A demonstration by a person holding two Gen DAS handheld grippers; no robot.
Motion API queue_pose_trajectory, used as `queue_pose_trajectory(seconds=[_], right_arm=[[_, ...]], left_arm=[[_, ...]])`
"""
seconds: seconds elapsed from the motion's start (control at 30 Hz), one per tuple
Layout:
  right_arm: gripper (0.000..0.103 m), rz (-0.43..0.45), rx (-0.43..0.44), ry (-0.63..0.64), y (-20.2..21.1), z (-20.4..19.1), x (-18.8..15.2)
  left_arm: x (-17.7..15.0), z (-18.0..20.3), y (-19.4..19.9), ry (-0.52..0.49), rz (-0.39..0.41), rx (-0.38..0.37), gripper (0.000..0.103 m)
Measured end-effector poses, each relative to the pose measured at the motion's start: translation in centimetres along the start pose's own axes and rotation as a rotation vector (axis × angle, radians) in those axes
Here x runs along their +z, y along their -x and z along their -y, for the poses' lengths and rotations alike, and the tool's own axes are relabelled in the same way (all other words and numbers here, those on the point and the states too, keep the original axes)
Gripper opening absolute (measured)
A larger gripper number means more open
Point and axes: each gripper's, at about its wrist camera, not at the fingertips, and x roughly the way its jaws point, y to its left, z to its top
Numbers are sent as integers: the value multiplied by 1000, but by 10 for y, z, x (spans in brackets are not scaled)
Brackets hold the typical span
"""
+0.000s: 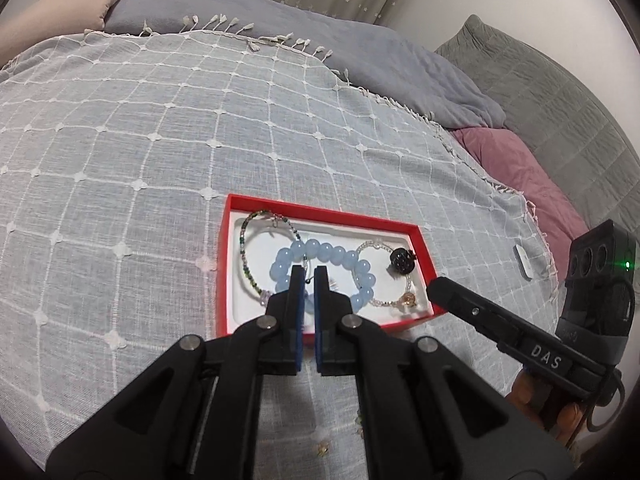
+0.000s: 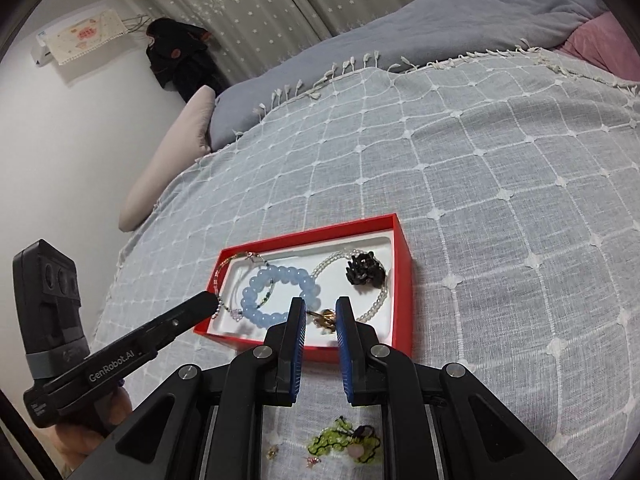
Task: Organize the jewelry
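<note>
A red box (image 1: 320,212) (image 2: 402,264) with a white liner lies on the bed. It holds a blue bead bracelet (image 1: 332,252) (image 2: 280,274), a thin multicolour bead bracelet (image 1: 250,226) (image 2: 224,268) and a clear bead bracelet with a black charm (image 1: 401,260) (image 2: 366,268) and a gold charm (image 2: 326,318). My left gripper (image 1: 308,276) hangs over the blue bracelet, jaws nearly together with a narrow gap and nothing between them. My right gripper (image 2: 321,308) is open over the box's near edge, the gold charm between its fingers. A green bead piece (image 2: 344,444) and small earrings (image 2: 274,451) lie on the cover under the right gripper.
A grey grid-patterned cover (image 1: 140,140) spreads over the bed. Grey (image 1: 280,28) and pink (image 1: 516,164) bedding lie beyond it. A small white object (image 1: 524,260) lies at the cover's right edge. A wall and curtain are at the back.
</note>
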Motion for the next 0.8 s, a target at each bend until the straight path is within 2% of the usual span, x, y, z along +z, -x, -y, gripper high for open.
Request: queue_pose_trajectory(seconds=[0.07,0.17,0.27,0.33,0.57,0.7,0.8], right_arm=[[28,11,2,6,1,-1,2],[31,21,-13,17,4,-4,0],[31,9,-8,-10,7,-1,-3],[31,11,-8,-18,13,1,-5],[32,39,-37,9,38,0,-10],[32,7,-57,36,42,-2,-21],[31,-17,-74,44,47,2,-29]], left_arm=[[-1,1,3,-15,7,-4,3],[-2,0,10,-19,15,12,3],[-1,-7,19,14,24,-4,3],[-2,-9,25,13,33,11,3],[-16,-8,35,24,23,19,4],[-33,0,40,-22,2,34,18],[-46,4,37,-59,-46,46,19]])
